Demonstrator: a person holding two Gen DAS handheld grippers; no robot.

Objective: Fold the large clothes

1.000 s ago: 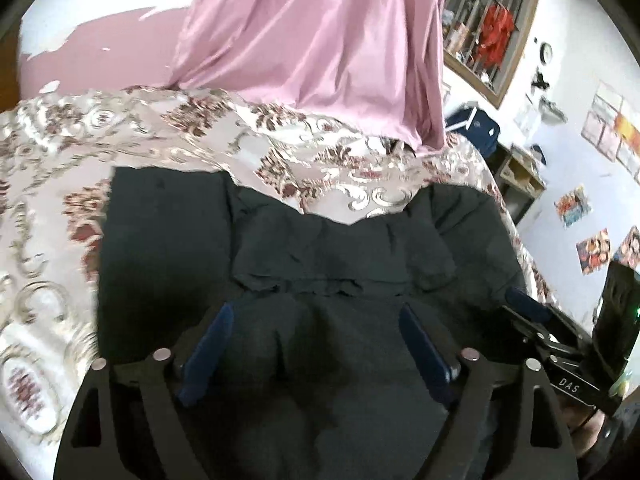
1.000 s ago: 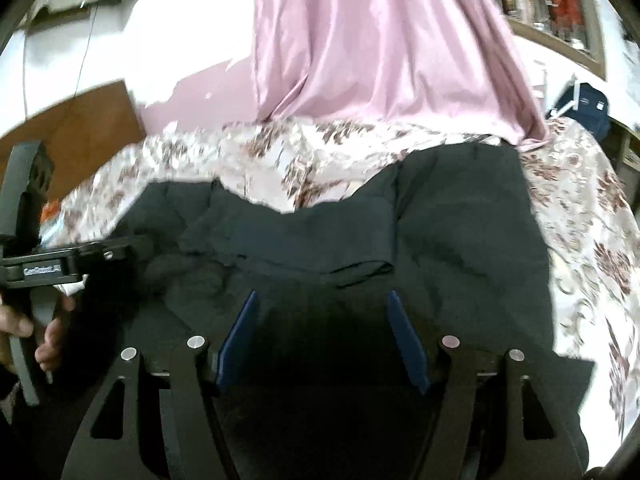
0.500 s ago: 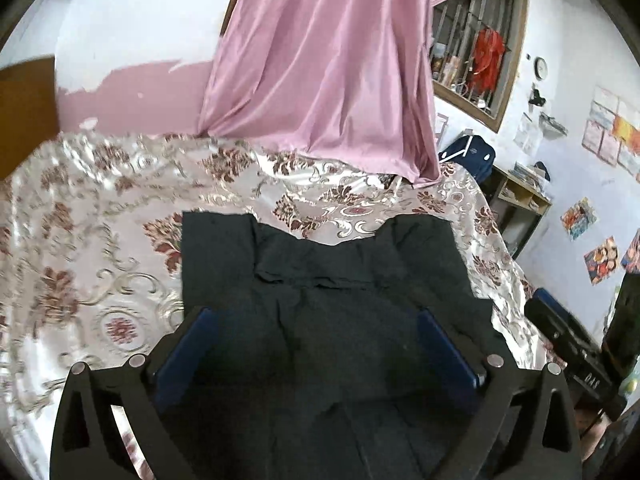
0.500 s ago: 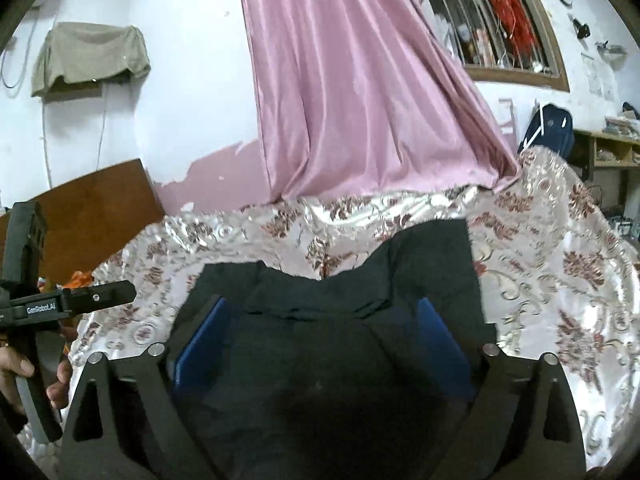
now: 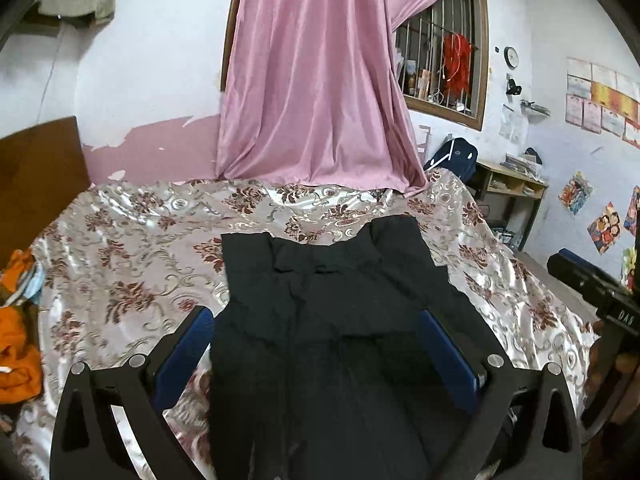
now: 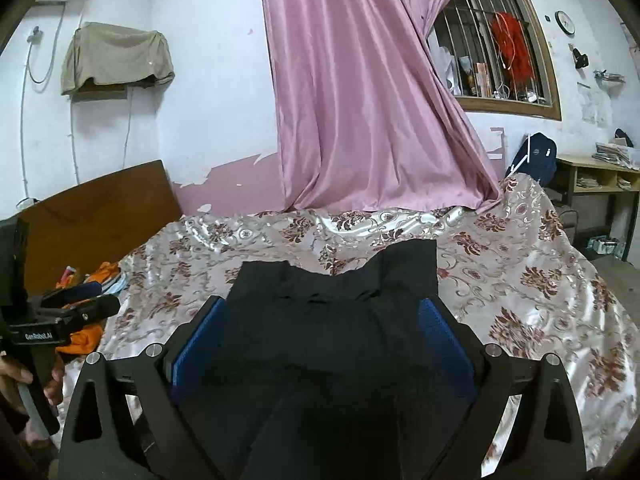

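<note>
While the dark garment (image 5: 332, 320) lies flat on the floral bedspread (image 5: 120, 280), filling the lower centre of both views, the left gripper (image 5: 316, 340) hangs above it with its blue pads spread wide and gripping nothing. The right gripper (image 6: 320, 340) is likewise spread and empty, the cloth showing between and beyond its fingers. A pink curtain (image 6: 360, 100) hangs at the upper centre.

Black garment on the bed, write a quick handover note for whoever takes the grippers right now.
Left gripper: open, holding nothing, above the near part of the garment.
Right gripper: open, empty too.
Black garment: lying flat on the floral bedspread, its sides already folded inward.
Orange clothes wait at the bed's left edge.
Left to do: probably fold the garment across its length, then set it aside.
</note>
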